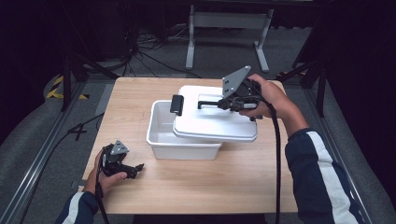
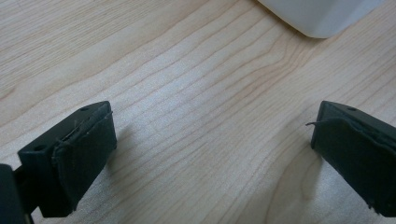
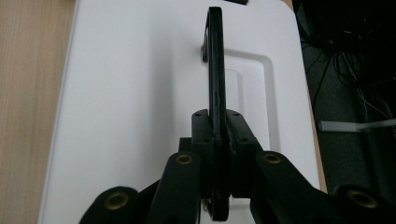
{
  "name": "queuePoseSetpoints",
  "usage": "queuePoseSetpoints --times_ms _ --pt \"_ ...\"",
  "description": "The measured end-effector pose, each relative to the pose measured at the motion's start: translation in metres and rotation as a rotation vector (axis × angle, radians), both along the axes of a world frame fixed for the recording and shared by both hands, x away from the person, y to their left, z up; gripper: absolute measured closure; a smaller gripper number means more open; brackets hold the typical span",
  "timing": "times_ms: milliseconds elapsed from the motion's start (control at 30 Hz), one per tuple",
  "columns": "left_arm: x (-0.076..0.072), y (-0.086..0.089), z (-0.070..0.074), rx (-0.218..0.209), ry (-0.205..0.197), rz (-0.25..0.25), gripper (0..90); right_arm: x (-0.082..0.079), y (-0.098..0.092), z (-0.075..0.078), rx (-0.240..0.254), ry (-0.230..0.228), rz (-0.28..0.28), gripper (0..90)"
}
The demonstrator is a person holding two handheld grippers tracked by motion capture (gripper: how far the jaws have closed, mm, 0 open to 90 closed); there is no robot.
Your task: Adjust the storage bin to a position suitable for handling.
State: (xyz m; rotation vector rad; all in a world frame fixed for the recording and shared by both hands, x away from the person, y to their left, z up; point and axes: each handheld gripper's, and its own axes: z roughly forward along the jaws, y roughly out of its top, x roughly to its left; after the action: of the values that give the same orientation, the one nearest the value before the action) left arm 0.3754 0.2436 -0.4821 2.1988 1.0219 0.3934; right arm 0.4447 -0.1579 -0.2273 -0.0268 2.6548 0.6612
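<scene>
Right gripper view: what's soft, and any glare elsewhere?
Right gripper view: near linkage soft, right gripper shut on thin black lid handle; flat white plastic lid evenly lit. Left gripper view: sheen on light wooden table. High view: dark surroundings, lit tabletop.

Right gripper (image 1: pixel 219 103) gripping lid (image 1: pixel 215 122) handle, lid askew over bin (image 1: pixel 161 135) (white); left gripper (image 1: pixel 135 167) resting

Navy sleeves with white stripes; black grippers (image 1: pixel 233 100) with grey three-cornered plates, brass-coloured screws, black cables.
</scene>
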Motion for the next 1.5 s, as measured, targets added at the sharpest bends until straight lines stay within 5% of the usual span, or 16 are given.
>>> queuePoseSetpoints --times_ms 967,1500 --pt "0.0 0.001 0.0 0.002 -0.004 -0.008 0.6 -0.019 -0.122 0.007 0.068 -0.038 -0.161 84.2" --pt "0.0 0.001 0.0 0.002 -0.004 -0.008 0.6 -0.018 -0.167 -0.014 0.089 -0.02 -0.259 84.3"
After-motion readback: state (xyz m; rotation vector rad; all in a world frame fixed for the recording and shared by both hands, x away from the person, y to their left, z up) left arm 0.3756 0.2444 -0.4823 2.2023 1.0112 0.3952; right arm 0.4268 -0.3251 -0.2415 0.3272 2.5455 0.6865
